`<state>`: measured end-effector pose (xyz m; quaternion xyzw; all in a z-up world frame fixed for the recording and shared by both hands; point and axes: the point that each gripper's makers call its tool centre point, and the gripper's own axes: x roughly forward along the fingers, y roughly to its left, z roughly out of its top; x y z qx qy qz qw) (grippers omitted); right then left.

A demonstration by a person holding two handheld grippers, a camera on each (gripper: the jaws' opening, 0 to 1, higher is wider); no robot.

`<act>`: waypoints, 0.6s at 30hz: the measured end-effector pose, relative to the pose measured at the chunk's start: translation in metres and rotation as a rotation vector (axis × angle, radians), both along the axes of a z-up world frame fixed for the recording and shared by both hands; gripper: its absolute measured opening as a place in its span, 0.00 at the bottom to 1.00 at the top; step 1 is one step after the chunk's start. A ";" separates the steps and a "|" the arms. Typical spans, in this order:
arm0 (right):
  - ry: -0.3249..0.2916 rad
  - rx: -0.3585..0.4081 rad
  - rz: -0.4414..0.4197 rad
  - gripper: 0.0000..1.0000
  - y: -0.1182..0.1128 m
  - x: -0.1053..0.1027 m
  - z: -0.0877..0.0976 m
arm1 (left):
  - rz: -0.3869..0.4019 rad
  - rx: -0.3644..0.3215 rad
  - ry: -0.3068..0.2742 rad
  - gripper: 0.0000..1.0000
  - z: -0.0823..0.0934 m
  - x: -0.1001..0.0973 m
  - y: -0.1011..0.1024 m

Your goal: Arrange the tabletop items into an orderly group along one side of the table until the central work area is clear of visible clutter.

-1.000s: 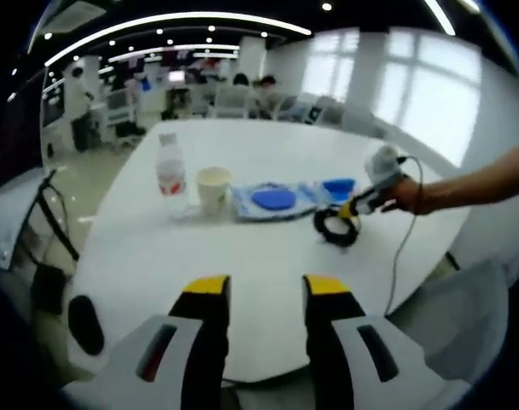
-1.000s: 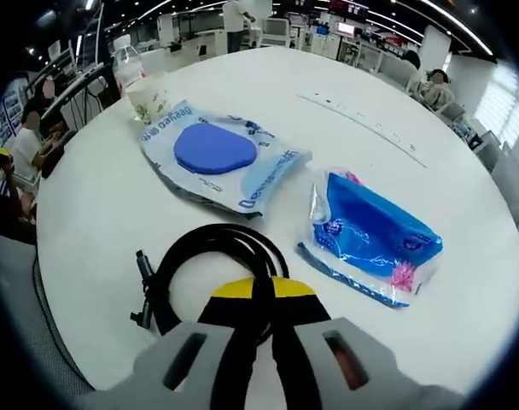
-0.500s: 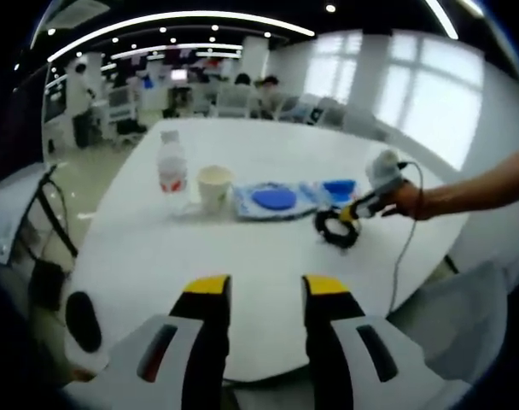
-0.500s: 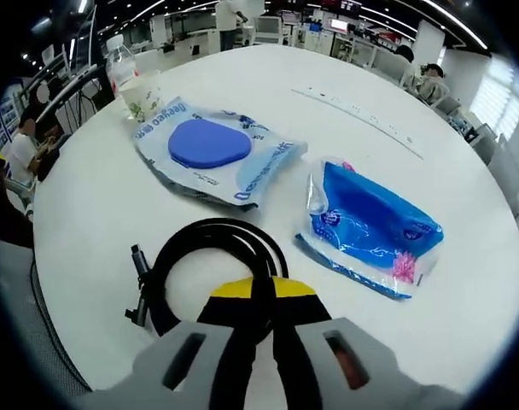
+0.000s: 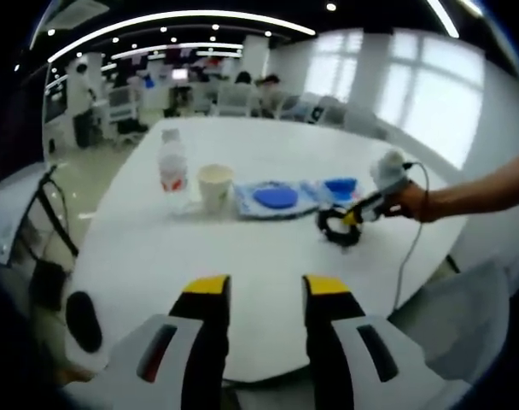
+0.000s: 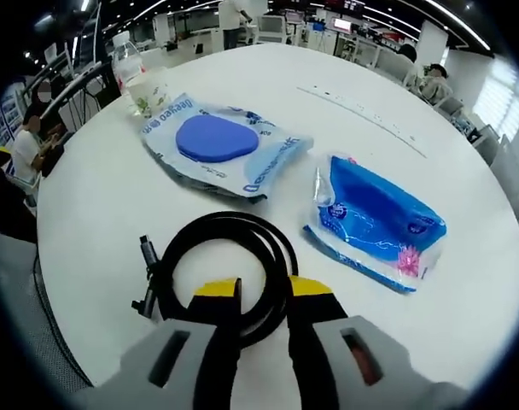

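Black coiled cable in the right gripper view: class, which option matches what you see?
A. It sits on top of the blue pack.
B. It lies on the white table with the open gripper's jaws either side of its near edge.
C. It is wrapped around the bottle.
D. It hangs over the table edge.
B: the black coiled cable lies flat on the white table, and the right gripper has its jaws parted around the near loop.
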<state>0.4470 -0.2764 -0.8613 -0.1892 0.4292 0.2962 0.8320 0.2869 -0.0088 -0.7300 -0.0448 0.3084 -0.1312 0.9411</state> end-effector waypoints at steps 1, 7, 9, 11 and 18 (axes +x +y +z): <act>0.001 -0.001 0.003 0.24 0.000 -0.002 0.001 | -0.003 -0.001 0.000 0.31 0.000 0.000 -0.001; -0.002 0.045 0.003 0.29 0.007 -0.005 0.012 | -0.006 -0.008 -0.001 0.31 0.000 0.000 -0.001; -0.006 0.053 0.005 0.30 0.009 -0.004 0.015 | -0.007 -0.012 0.000 0.31 0.000 0.000 -0.002; -0.010 0.060 0.005 0.30 0.010 -0.003 0.019 | -0.006 -0.011 0.000 0.31 0.000 0.000 -0.002; -0.023 0.192 -0.011 0.43 0.023 -0.001 0.040 | -0.003 -0.021 0.005 0.35 -0.002 0.001 0.000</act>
